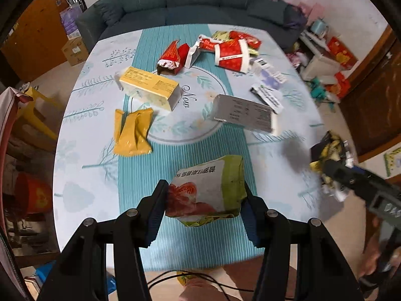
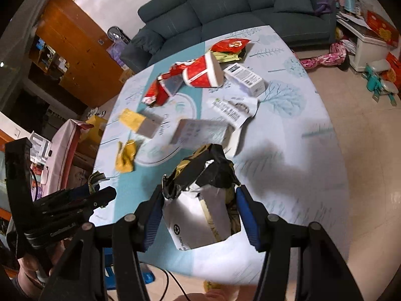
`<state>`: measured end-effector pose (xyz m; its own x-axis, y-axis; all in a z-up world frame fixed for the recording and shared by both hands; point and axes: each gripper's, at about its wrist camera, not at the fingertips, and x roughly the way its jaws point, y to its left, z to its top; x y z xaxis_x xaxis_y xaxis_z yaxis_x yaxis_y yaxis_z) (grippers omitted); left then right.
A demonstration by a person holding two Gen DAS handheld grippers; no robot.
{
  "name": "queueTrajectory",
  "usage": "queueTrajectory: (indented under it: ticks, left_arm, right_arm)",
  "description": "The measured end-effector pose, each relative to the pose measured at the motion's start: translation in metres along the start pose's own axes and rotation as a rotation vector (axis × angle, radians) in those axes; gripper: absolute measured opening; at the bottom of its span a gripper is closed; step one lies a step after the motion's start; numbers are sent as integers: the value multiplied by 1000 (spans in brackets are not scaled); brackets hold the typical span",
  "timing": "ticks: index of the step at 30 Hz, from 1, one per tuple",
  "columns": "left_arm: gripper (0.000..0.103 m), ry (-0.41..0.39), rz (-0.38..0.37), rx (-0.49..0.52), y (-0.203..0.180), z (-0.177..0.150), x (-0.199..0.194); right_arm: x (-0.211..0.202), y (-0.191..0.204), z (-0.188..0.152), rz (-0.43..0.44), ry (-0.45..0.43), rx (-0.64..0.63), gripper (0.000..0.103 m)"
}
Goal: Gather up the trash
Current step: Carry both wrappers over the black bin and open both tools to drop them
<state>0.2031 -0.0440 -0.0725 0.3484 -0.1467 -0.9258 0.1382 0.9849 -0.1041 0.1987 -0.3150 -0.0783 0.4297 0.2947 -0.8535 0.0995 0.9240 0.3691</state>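
My left gripper (image 1: 204, 195) is shut on a green and white snack bag with a tomato picture (image 1: 210, 188), held over the near edge of the table (image 1: 82, 170). My right gripper (image 2: 198, 198) is shut on a crumpled black, gold and silver foil bag (image 2: 203, 195), held above the table's near right part; it also shows in the left wrist view (image 1: 328, 155). More trash lies on the table: a yellow wrapper (image 1: 132, 131), a yellow box (image 1: 150, 86), a grey box (image 1: 241, 113), red wrappers (image 1: 173, 56), and a red paper cup (image 1: 231, 55).
A white box (image 2: 244, 77) and a barcode leaflet (image 2: 233, 109) lie at the table's right side. A dark sofa (image 1: 190, 0) stands behind the table. A wooden cabinet (image 2: 75, 50) is at left. Clutter and boxes (image 1: 333, 62) cover the floor at right.
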Motion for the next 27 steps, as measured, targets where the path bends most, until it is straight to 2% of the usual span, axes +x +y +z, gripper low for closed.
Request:
queueTrajectory:
  ticks: [7, 12, 16, 21, 27]
  left_arm:
    - [53, -47, -48, 30, 29, -63, -53]
    - [53, -42, -74, 39, 50, -112, -66]
    - [53, -11, -79, 56, 61, -146, -63]
    - [53, 51, -97, 54, 66, -178, -49]
    - [53, 123, -120, 6, 62, -210, -13]
  right_arm:
    - [-22, 53, -63, -3, -17, 11, 57]
    - [-35, 90, -112, -16, -41, -26, 57]
    - [-38, 104, -152, -27, -36, -11, 57]
    - [-26, 106, -198, -51, 61, 16, 57]
    - [-6, 94, -229, -106, 135, 32, 58]
